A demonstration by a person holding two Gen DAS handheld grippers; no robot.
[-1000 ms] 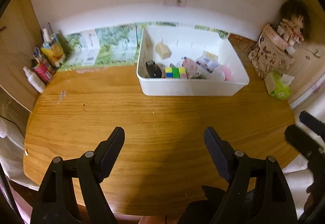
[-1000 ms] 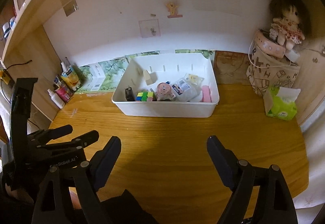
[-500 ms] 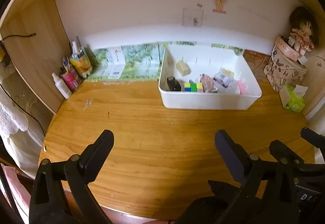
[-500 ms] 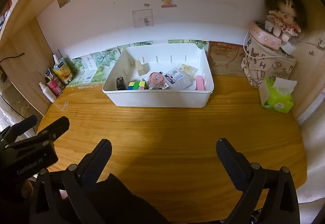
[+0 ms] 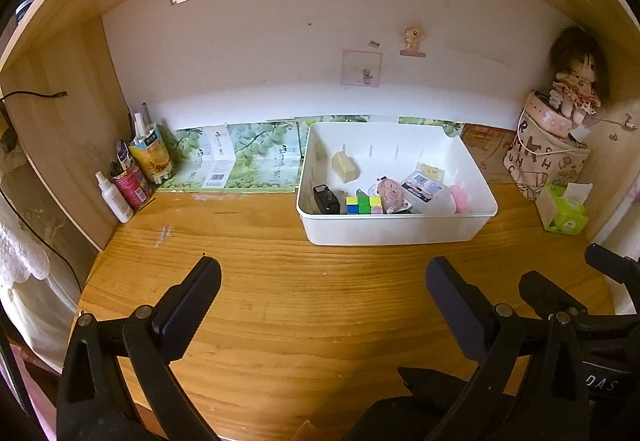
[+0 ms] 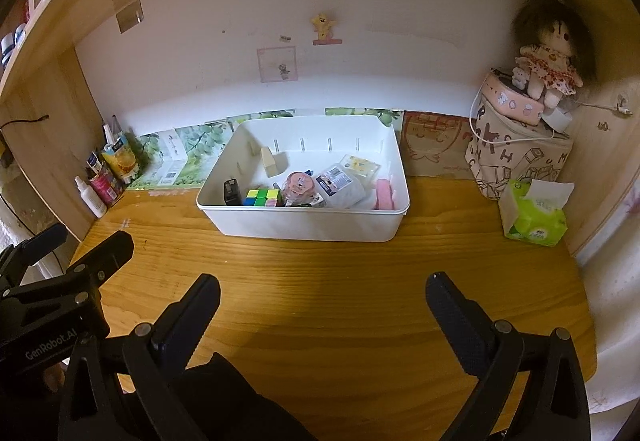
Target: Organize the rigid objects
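Left wrist view: left tongs [image 5: 322,275] and right tongs [image 6: 322,293] pulled back, released, empty. Cube [image 6: 262,197] and rest inside white bin [image 6: 304,231], far across worktop [image 5: 312,301]. Probably finished.

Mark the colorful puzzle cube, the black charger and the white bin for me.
puzzle cube [image 6: 262,197]: right wrist view, top face.
black charger [image 5: 325,198]: left wrist view, front face.
white bin [image 6: 304,227]: right wrist view, near outer wall.
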